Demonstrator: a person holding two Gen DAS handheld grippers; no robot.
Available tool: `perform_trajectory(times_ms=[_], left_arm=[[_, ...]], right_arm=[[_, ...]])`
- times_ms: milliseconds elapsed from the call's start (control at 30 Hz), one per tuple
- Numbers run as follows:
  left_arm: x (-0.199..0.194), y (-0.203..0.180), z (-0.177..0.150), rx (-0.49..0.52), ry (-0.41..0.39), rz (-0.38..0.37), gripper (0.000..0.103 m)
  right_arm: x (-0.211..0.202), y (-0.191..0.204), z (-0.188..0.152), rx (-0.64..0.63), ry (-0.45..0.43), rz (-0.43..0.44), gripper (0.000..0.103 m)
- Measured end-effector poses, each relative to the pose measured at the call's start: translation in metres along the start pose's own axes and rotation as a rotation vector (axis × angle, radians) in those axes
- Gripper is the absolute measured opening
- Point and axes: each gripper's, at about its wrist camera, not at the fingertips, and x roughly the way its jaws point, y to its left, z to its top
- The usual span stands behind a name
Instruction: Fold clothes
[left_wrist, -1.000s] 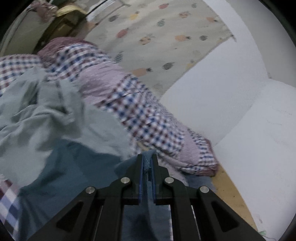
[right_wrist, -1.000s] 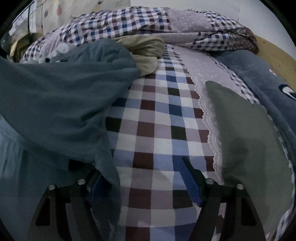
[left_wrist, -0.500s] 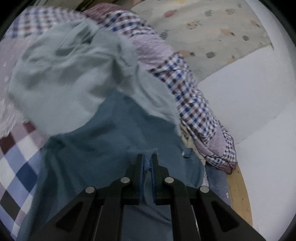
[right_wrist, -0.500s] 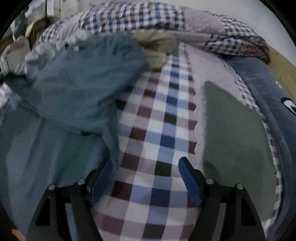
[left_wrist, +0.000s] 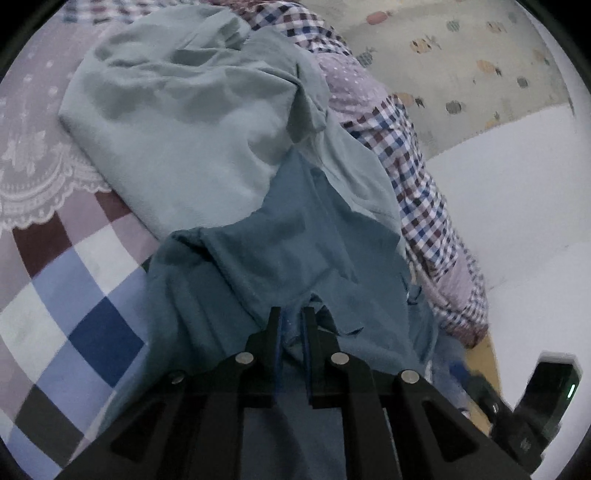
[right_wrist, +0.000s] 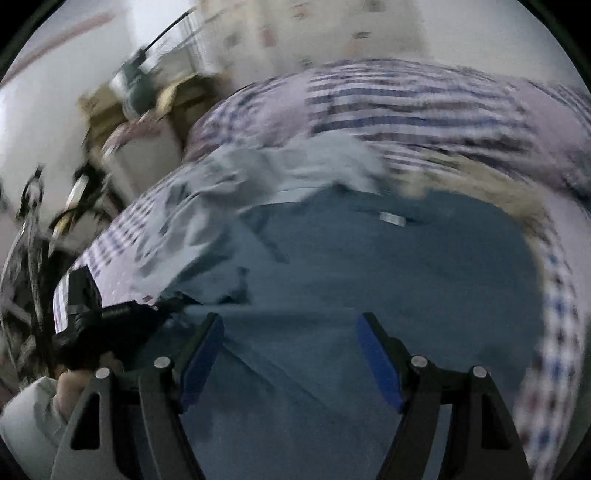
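Teal garment (left_wrist: 295, 236) lay on the checked bed (left_wrist: 74, 295), its edge pinched in the left tool (left_wrist: 291, 321); the right tool (right_wrist: 290, 328), released above it, needed a matching edge.

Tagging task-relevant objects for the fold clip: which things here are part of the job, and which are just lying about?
In the job:
- dark teal cotton garment, pinched in the left tongs
- pale mint-green crumpled garment, lying partly under it
- right tongs, open above the teal cloth

Lying about:
- checked bed sheet with lace trim
- rolled plaid quilt
- pineapple-print wall cloth
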Motion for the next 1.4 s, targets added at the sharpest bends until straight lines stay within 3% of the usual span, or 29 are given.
perform_trajectory(times_ms=[133, 233, 467, 533, 600, 633, 933, 1100, 1200, 1267, 1333, 1400], left_arm=[[0.001, -0.006, 0.004, 0.027, 0.03, 0.003, 0.021], [0.002, -0.009, 0.005, 0.044, 0.054, -0.01, 0.031], [0.006, -0.012, 0.005, 0.095, 0.094, 0.003, 0.03], [0.008, -0.013, 0.005, 0.109, 0.102, 0.015, 0.023], [0.009, -0.011, 0.006, 0.112, 0.106, 0.02, 0.017], [0.009, -0.008, 0.007, 0.107, 0.106, 0.018, 0.016], [0.009, 0.002, 0.012, 0.065, 0.106, 0.014, 0.011], [0.01, 0.005, 0.015, 0.045, 0.112, 0.01, 0.01], [0.01, 0.006, 0.015, 0.04, 0.115, 0.006, 0.01], [0.01, 0.006, 0.015, 0.039, 0.114, 0.008, 0.01], [0.01, 0.005, 0.015, 0.034, 0.112, 0.014, 0.01], [0.011, 0.004, 0.015, 0.036, 0.111, 0.021, 0.01]], right_arm=[[0.063, 0.035, 0.02, -0.177, 0.123, 0.02, 0.074], [0.1, 0.052, 0.024, -0.279, 0.228, -0.006, 0.04], [0.144, 0.064, 0.014, -0.411, 0.37, -0.02, 0.039], [0.154, 0.066, 0.013, -0.434, 0.399, -0.036, 0.036], [0.156, 0.075, 0.025, -0.438, 0.383, -0.035, 0.005], [0.156, 0.079, 0.031, -0.44, 0.375, -0.034, 0.002], [0.163, 0.116, 0.085, -0.457, 0.301, -0.031, 0.001], [0.192, 0.12, 0.099, -0.4, 0.32, -0.126, 0.003], [0.209, 0.123, 0.106, -0.366, 0.33, -0.181, 0.019], [0.214, 0.119, 0.106, -0.333, 0.33, -0.178, 0.043], [0.216, 0.12, 0.101, -0.319, 0.337, -0.131, 0.058], [0.218, 0.123, 0.098, -0.33, 0.349, -0.117, 0.061]])
